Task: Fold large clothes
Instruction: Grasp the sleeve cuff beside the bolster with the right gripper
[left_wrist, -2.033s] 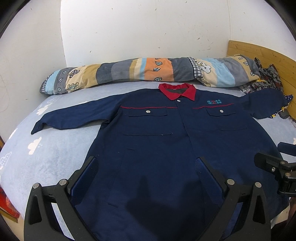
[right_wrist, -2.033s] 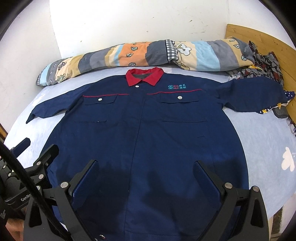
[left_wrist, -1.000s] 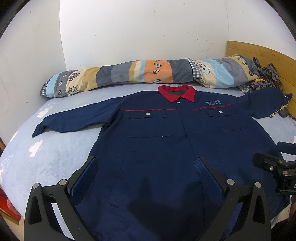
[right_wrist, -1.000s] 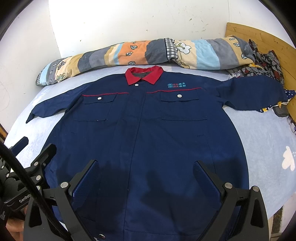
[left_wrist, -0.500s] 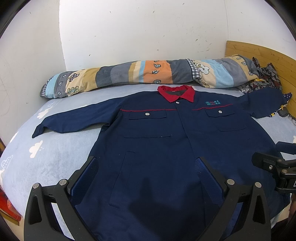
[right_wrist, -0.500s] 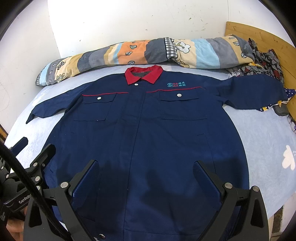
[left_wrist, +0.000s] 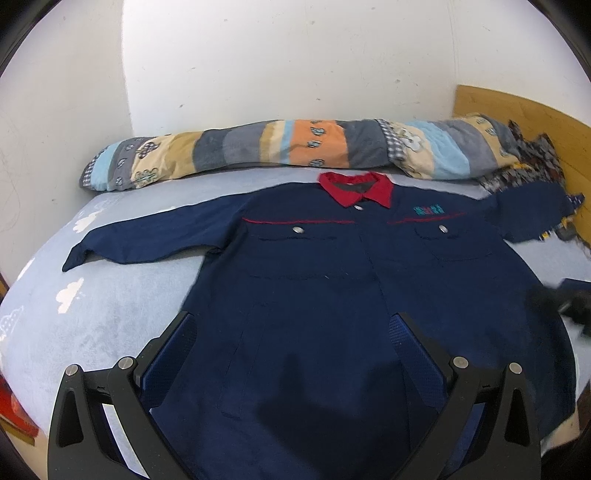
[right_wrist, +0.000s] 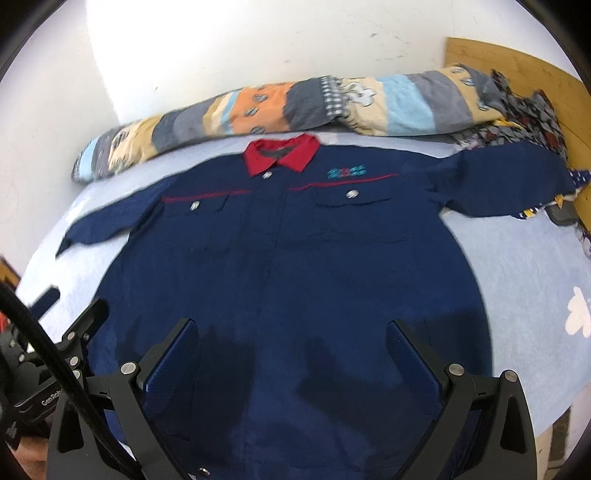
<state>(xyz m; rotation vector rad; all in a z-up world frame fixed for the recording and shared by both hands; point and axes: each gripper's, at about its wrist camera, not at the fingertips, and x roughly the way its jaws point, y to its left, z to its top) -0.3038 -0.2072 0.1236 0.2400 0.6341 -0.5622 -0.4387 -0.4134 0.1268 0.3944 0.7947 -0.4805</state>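
Note:
A large navy work jacket (left_wrist: 332, 280) with a red collar (left_wrist: 356, 190) lies flat, front up and buttoned, on a light blue bed (left_wrist: 110, 295); it also shows in the right wrist view (right_wrist: 288, 266). Both sleeves are spread out sideways. My left gripper (left_wrist: 295, 332) is open and empty, above the jacket's lower left part. My right gripper (right_wrist: 291, 339) is open and empty, above the lower middle near the hem. The left gripper shows at the left edge of the right wrist view (right_wrist: 70, 339).
A long patchwork quilt roll (left_wrist: 295, 147) lies along the white wall behind the collar. A wooden headboard (left_wrist: 517, 110) and a patterned cloth pile (right_wrist: 524, 107) stand at the right, by the right sleeve's end. The bed's front edge is just below the hem.
Both grippers have shifted; the views are slightly blurred. The right wrist view has tilted, and the right gripper in the left view has moved off to the right. The jacket has not moved.

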